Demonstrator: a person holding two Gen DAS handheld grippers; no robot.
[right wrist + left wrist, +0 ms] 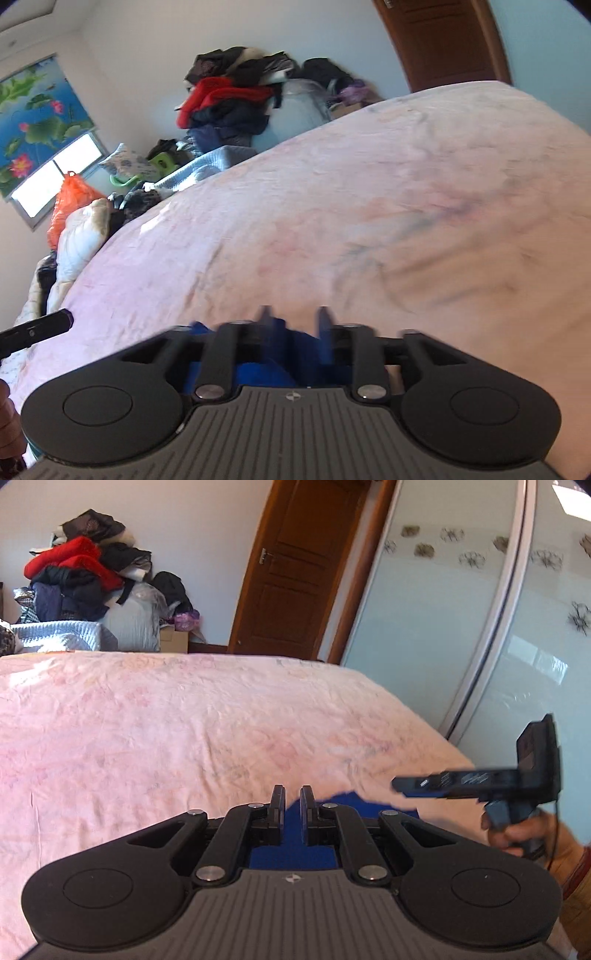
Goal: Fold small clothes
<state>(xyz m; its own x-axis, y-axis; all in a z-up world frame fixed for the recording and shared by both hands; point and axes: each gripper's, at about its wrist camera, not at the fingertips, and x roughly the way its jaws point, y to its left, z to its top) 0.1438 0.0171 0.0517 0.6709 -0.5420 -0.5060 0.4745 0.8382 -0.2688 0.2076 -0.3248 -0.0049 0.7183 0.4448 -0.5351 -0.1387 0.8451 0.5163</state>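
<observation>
Blue garment (295, 849) pinched in left claw (292, 805), under parted, empty right claw (293, 325), pink bedspread (147, 720) beneath.

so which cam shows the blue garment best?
Left wrist: the blue garment is sharp between the left gripper fingers, on the pink bedspread. Right wrist shows it blurred, mostly hidden under the right gripper.
</observation>
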